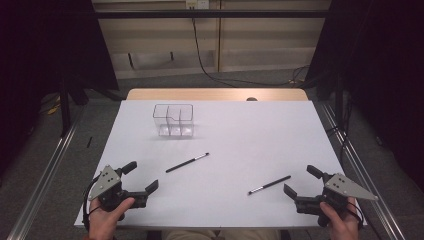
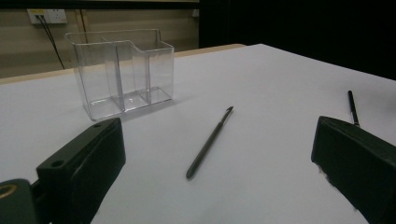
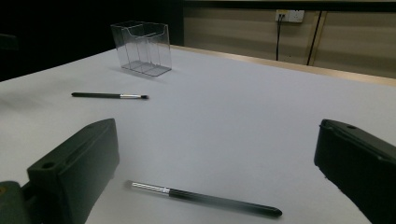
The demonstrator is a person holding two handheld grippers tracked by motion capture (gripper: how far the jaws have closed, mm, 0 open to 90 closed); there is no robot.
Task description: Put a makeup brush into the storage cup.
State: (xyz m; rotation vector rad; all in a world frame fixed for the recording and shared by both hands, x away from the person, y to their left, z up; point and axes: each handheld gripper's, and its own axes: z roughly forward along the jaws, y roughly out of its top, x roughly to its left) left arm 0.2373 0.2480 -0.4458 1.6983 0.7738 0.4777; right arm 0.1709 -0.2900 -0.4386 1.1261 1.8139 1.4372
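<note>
1. The left gripper [image 1: 142,176] sits at the near left corner of the white table [image 1: 250,135]. A hand [image 1: 102,220] holds it from behind, and it points toward the middle of the table.
2. Its two black jaws are wide apart. Nothing is between them.
3. The right gripper [image 1: 300,181] sits at the near right corner, held by the other hand [image 1: 340,222]. It points in toward the middle too.
4. Its jaws are also wide apart and hold nothing.
5. A thin black brush [image 1: 187,162] lies flat on the table, a little in front of the left gripper. In the left gripper view the brush [image 2: 210,142] lies on the table between the two jaws, but farther out, not touching them.
6. A second brush [image 1: 270,185] lies flat near the right gripper. In the right gripper view this second brush [image 3: 205,198] is just in front of the jaws, with its silver end pointing left.
7. A clear plastic box [image 1: 173,120] with three parts stands upright at the far side of the table, well away from both brushes.
8. The table top between the grippers and the brushes is bare.
</note>
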